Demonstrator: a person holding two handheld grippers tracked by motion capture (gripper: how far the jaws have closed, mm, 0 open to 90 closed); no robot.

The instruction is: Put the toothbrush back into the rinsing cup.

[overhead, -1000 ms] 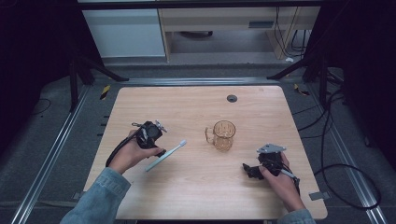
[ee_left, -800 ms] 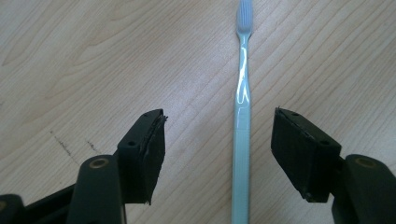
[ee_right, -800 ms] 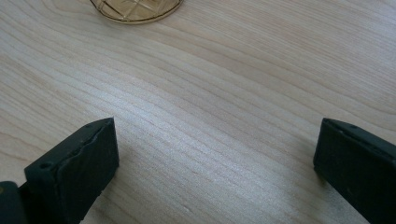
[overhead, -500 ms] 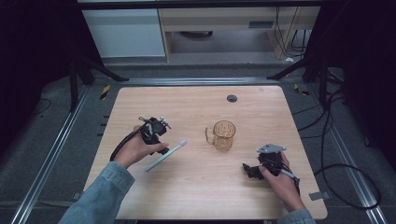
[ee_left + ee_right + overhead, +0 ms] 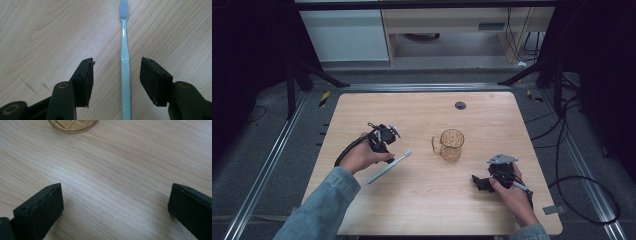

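A light blue toothbrush (image 5: 389,167) lies flat on the wooden table (image 5: 422,105), left of centre, its bristle end toward the mug. My left gripper (image 5: 386,156) hovers over it. In the left gripper view the toothbrush handle (image 5: 125,65) runs between the jaws of my left gripper (image 5: 116,60), nearer the right pad, touching neither. These jaws have just been closing and stand open around the handle. An amber glass mug (image 5: 451,145) stands at mid-table. My right gripper (image 5: 479,182) rests low at the front right, open wide with nothing between its fingers (image 5: 115,186).
The mug's base (image 5: 72,125) shows at the top of the right gripper view, well ahead of the jaws. A dark round grommet (image 5: 460,105) sits near the table's far edge. Black stands, cables and white cabinets surround the table.
My left hand has shifted slightly right, over the toothbrush. The toothbrush, the mug and my right hand have not moved.
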